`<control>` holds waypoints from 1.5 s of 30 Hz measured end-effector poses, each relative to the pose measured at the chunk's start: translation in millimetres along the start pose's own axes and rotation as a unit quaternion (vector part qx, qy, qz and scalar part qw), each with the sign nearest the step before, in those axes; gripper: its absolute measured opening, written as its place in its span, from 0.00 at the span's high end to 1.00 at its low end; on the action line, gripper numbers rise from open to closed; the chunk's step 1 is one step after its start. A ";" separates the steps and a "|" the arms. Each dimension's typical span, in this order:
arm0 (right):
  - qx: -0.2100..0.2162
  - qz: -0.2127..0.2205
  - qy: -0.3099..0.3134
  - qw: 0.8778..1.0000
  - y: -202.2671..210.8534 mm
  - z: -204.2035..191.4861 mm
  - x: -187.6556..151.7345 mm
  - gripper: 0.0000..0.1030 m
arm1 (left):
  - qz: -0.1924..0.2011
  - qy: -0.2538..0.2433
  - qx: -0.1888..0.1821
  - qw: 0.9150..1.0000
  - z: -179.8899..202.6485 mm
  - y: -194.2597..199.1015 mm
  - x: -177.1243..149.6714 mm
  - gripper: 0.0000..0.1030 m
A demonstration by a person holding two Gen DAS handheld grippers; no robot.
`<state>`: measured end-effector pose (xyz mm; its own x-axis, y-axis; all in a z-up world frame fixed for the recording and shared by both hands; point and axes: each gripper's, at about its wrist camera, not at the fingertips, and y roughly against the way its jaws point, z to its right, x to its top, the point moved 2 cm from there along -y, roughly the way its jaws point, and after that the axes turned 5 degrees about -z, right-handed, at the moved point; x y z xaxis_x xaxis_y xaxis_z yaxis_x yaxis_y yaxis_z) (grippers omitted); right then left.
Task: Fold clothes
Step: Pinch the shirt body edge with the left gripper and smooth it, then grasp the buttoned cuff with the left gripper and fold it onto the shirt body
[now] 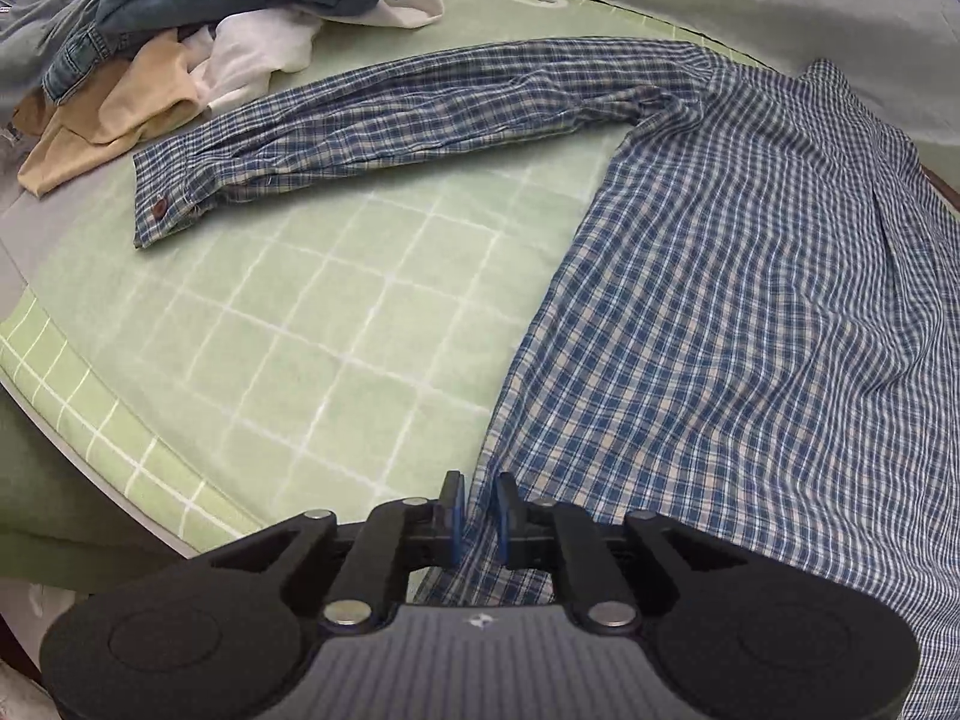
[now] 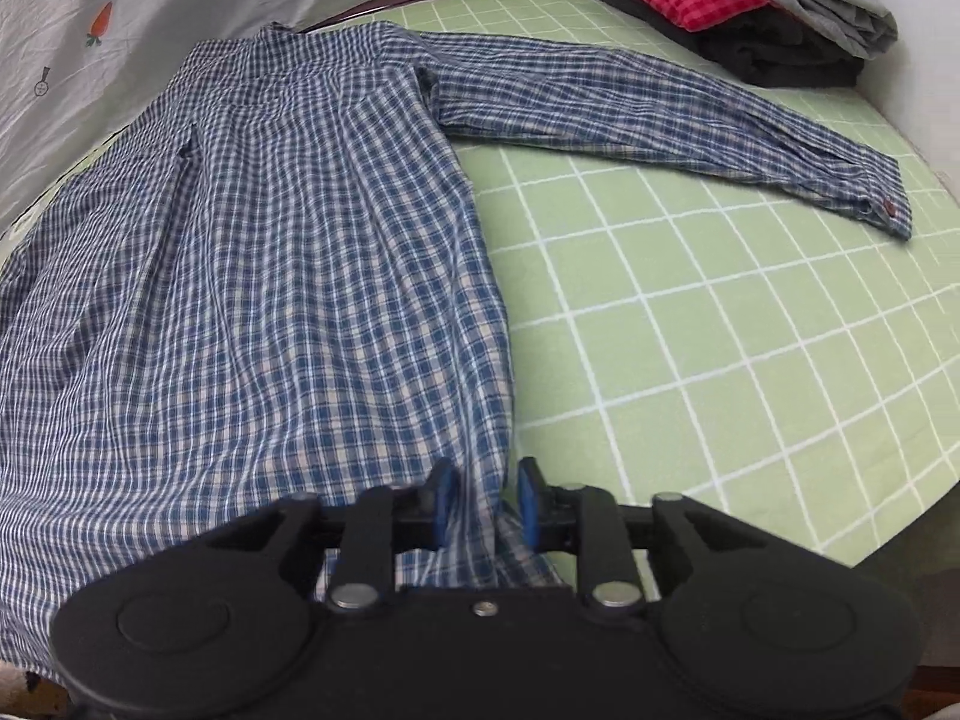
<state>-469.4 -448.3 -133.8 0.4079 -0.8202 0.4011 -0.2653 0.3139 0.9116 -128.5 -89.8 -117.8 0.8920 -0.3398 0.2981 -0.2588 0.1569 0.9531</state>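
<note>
A blue-and-white plaid shirt [image 1: 720,312] lies spread flat on the green checked sheet [image 1: 312,324], with both sleeves stretched out sideways. The left sleeve [image 1: 384,120] ends in a buttoned cuff, and so does the right sleeve [image 2: 672,120]. My left gripper [image 1: 480,510] sits at the shirt's lower left hem corner; its blue pads stand a little apart, with the fabric edge loose in the gap. My right gripper [image 2: 487,498] is at the lower right hem corner [image 2: 480,480]. Its pads stand wider apart, and a fold of the hem lies between them without being pinched.
A heap of unfolded clothes [image 1: 198,30], denim, tan and white, lies beyond the left cuff. A stack of folded garments [image 2: 750,6], grey, red-checked and black, sits at the far right. A grey printed cloth [image 2: 150,12] borders the far side of the sheet.
</note>
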 end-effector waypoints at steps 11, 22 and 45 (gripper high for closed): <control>-0.011 0.071 0.033 0.997 -5.6 -44.3 44.8 0.16 | 0.053 0.067 0.026 0.996 -45.4 9.9 40.7 0.35; -0.028 0.061 0.007 0.998 -56.1 -87.8 61.3 0.04 | 0.075 0.185 0.063 0.978 -114.2 -5.0 75.3 0.19; -0.056 0.057 -0.014 0.997 -79.7 -103.8 75.8 0.00 | 0.091 0.271 0.101 0.953 -176.4 -57.3 131.2 0.09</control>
<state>-326.7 -485.8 -166.7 0.3553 -0.7890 0.5012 -0.2091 0.4555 0.8653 68.7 20.2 -142.5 0.8719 0.2135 0.4407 -0.4443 -0.0339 0.8953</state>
